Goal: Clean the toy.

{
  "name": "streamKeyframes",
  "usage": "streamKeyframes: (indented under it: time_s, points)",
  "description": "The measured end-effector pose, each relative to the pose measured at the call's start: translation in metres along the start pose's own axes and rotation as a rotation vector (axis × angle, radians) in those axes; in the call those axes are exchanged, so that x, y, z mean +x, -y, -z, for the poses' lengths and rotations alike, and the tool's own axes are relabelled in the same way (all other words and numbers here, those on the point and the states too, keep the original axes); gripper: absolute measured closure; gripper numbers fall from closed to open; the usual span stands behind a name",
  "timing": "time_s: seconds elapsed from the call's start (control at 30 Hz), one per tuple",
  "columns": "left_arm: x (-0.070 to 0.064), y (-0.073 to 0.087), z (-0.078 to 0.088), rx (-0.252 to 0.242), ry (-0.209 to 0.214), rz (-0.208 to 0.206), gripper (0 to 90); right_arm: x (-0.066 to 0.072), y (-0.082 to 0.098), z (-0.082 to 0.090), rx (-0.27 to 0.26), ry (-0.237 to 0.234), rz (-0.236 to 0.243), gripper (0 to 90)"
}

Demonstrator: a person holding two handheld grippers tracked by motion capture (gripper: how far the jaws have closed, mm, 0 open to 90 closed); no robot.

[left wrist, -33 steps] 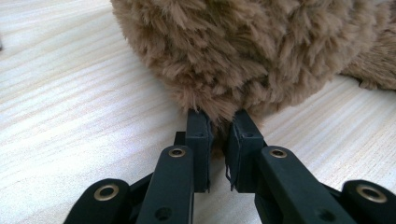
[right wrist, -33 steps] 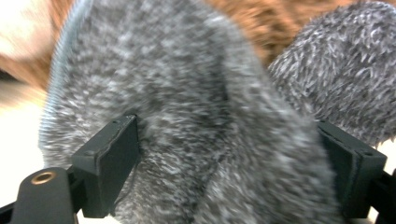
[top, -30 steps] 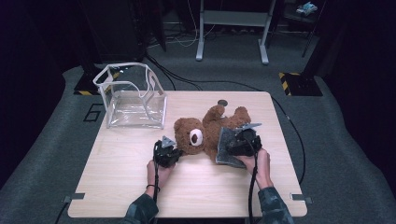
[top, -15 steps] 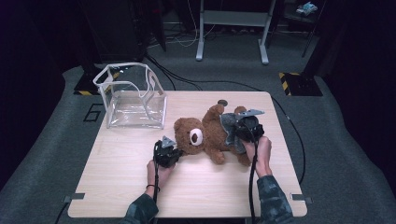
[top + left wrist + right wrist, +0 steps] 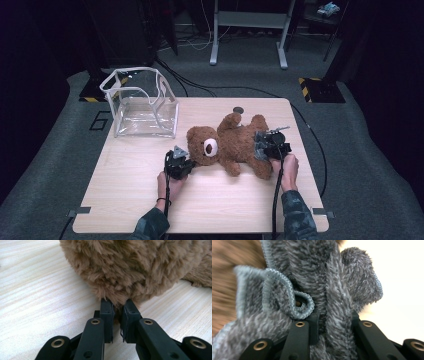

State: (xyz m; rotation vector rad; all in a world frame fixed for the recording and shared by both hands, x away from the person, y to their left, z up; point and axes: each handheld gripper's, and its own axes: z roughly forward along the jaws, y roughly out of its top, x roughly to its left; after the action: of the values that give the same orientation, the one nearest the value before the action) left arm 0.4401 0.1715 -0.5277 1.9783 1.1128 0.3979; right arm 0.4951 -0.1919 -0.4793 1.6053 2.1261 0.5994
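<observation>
Tool on fuzzy grey cloth (blue-edged)

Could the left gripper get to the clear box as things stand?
Probably not right away: the left gripper is shut on the teddy bear. Once released, bare table leaves the way to the clear box open.

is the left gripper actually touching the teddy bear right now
Touching. In the left gripper view, the left gripper has its jaws nearly closed, pinching a tuft of the teddy bear.

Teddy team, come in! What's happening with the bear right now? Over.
Left gripper shut on teddy bear's head fur. Right gripper shut on grey cloth by the bear's legs. Clear bag stands apart, nothing blocking.
</observation>
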Motion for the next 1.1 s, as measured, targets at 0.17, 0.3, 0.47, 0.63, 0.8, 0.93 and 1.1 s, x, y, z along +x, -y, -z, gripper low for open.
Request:
streamKeyframes:
  time_s: [0.17,0.3,0.47,0.63,0.8,0.93,1.1]
  points:
    - [0.0,0.0,0.0,0.0,0.001,-0.001,81.0,-0.01,-0.002,0.024,-0.087,0.031,-0.024,72.9]
    - [0.0,0.0,0.0,0.0,-0.001,-0.003,81.0,-0.001,-0.015,0.048,-0.205,-0.014,-0.022,72.8]
    - [0.0,0.0,0.0,0.0,-0.002,-0.003,81.1,0.024,-0.03,0.041,-0.22,-0.046,0.026,72.8]
    - [0.0,0.0,0.0,0.001,0.001,-0.001,81.1,0.012,-0.015,0.002,-0.094,-0.027,-0.029,72.9]
    - [0.0,0.0,0.0,0.001,-0.001,0.0,81.1,-0.001,-0.006,0.013,-0.08,-0.019,-0.045,72.7]
    - [0.0,0.0,0.0,0.001,-0.002,0.0,81.0,0.008,-0.011,0.038,-0.176,-0.033,-0.006,72.6]
    - [0.0,0.0,0.0,0.0,-0.006,0.001,81.0,0.033,-0.027,0.044,-0.215,-0.064,0.059,72.5]
